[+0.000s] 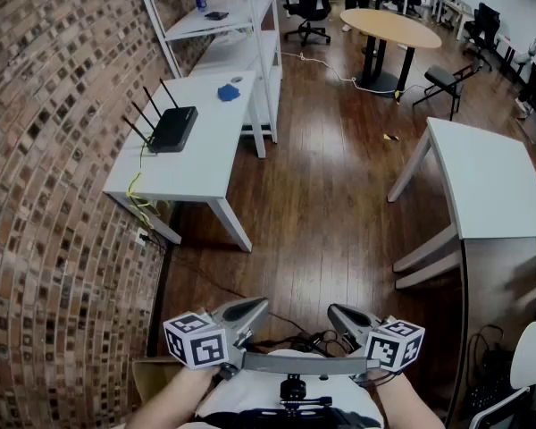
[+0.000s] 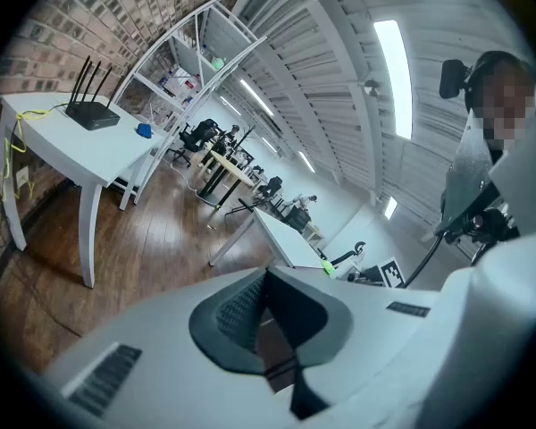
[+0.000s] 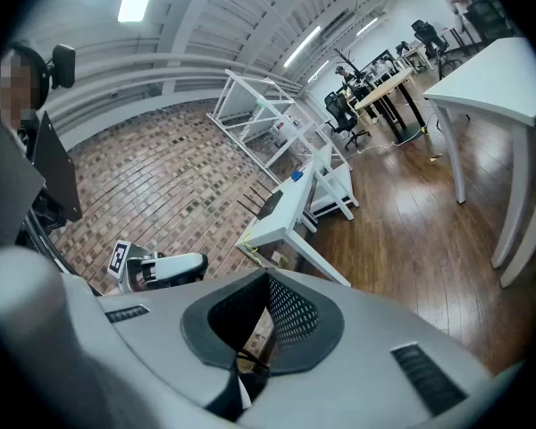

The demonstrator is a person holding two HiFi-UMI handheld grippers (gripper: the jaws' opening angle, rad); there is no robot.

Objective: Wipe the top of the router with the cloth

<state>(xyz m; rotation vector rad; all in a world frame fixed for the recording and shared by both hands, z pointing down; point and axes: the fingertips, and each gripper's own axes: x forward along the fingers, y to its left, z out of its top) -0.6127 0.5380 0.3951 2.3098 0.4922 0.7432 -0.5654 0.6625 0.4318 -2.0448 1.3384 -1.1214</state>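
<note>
**Right gripper (image 3: pixel 264 318): jaws closed together, nothing held**
From the jaws, a white table (image 3: pixel 270 227) is seen at twelve o'clock, bearing the router (image 3: pixel 270 203) and, farther along, the blue cloth (image 3: pixel 294 178). The left gripper (image 3: pixel 193 265) is seen at ten o'clock.

An office, apparently open-plan — swivel chairs (image 1: pixel 311 3), white desks (image 1: pixel 482 181), a round table (image 1: pixel 390 27) beside a brick wall (image 1: pixel 45 150).

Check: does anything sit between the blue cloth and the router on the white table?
Nothing visible does: bare table top separates the cloth from the router. Only open floor lies between the table and the left hand-held gripper and right hand-held gripper, both shut and empty.
</note>
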